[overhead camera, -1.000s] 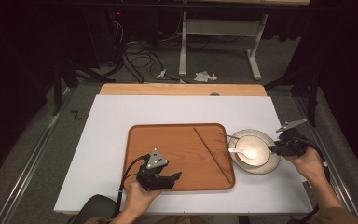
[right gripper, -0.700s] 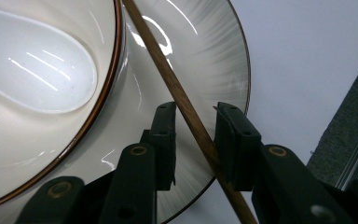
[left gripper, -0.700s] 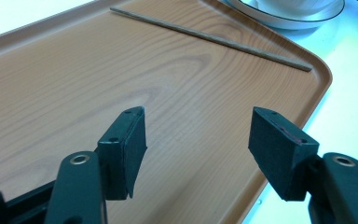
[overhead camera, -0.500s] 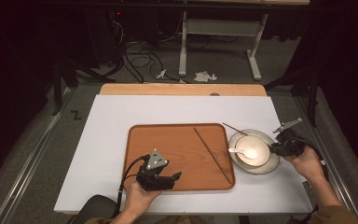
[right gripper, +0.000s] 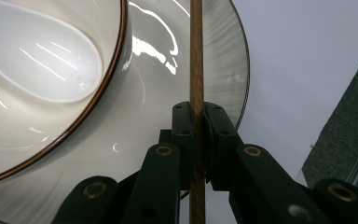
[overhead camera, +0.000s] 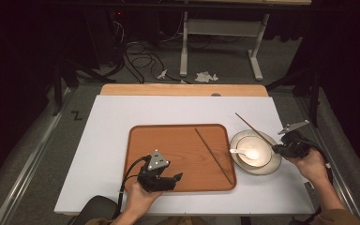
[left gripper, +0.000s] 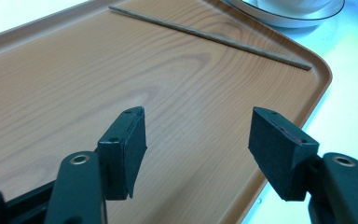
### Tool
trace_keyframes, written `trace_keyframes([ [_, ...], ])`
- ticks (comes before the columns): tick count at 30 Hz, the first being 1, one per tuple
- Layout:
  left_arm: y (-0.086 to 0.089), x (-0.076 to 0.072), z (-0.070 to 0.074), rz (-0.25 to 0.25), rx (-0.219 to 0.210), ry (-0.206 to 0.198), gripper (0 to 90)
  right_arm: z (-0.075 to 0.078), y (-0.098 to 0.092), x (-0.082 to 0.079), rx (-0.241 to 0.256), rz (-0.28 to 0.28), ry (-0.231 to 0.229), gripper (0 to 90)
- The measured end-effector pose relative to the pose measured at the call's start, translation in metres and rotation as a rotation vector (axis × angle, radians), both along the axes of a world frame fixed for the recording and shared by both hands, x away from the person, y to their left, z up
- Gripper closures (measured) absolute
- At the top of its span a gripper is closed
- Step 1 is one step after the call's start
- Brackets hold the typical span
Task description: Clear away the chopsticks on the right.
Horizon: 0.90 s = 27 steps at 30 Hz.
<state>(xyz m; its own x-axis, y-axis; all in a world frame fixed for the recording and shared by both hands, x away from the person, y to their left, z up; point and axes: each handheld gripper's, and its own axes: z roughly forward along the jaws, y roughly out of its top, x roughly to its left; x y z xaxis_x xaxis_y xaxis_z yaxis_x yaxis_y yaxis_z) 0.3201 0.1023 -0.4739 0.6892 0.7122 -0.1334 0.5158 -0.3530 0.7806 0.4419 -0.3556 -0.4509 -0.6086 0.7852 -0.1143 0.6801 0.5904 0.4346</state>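
Note:
My right gripper [overhead camera: 277,148] [right gripper: 196,117] is shut on a wooden chopstick [overhead camera: 254,130] [right gripper: 196,56] that slants up and back over the right rim of the plate [overhead camera: 273,165] [right gripper: 214,51]. On that plate sits a white bowl [overhead camera: 258,153] [right gripper: 9,116] with a white spoon [overhead camera: 239,152] [right gripper: 51,65] in it. A second chopstick [overhead camera: 213,155] [left gripper: 214,38] lies diagonally on the wooden tray [overhead camera: 168,145] [left gripper: 74,84]. Over the tray's near left part my left gripper [overhead camera: 177,178] [left gripper: 198,149] stands open, with nothing between its jaws.
The tray and plate rest on a white board [overhead camera: 112,126] over a wooden table [overhead camera: 183,90]. Beyond the table are a cable-strewn floor [overhead camera: 136,56], white desk legs [overhead camera: 183,47] and crumpled paper [overhead camera: 205,76]. Dark rails run along both sides.
The right gripper has lifted the chopstick and swung its far tip back and to the right, off the bowl. The left gripper has stayed put.

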Motion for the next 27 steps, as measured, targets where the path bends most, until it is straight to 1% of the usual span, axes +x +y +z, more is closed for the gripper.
trace_keyframes([
  [3,0.000,0.000,0.000,-0.002,-0.001,-0.001,36.7,0.005,-0.002,-0.003,0.029,-0.005,-0.016,85.0],
  [6,-0.001,0.000,0.000,-0.002,0.000,0.001,36.6,0.009,-0.004,-0.005,0.043,-0.017,-0.029,85.0],
  [9,-0.001,0.001,0.000,-0.004,-0.001,0.001,36.7,0.016,-0.006,-0.010,0.067,-0.037,-0.057,85.0],
  [10,-0.001,0.001,0.000,-0.005,-0.001,0.001,36.6,0.018,-0.007,-0.011,0.077,-0.036,-0.067,85.0],
  [18,-0.001,0.001,0.000,-0.007,-0.002,0.000,36.6,0.032,-0.007,-0.023,0.101,-0.044,-0.111,85.0],
  [20,-0.001,0.001,0.000,-0.003,-0.007,0.000,36.6,0.039,-0.006,-0.030,0.119,-0.052,-0.138,85.0],
  [23,-0.001,0.001,0.000,-0.007,-0.003,0.001,36.6,0.051,-0.001,-0.042,0.152,-0.040,-0.166,85.0],
  [25,-0.002,0.001,0.000,-0.009,-0.002,0.002,36.6,0.058,0.005,-0.051,0.150,-0.024,-0.178,85.0],
  [27,-0.002,0.001,0.000,-0.009,-0.004,0.000,36.6,0.064,0.015,-0.060,0.145,0.011,-0.192,85.0],
])
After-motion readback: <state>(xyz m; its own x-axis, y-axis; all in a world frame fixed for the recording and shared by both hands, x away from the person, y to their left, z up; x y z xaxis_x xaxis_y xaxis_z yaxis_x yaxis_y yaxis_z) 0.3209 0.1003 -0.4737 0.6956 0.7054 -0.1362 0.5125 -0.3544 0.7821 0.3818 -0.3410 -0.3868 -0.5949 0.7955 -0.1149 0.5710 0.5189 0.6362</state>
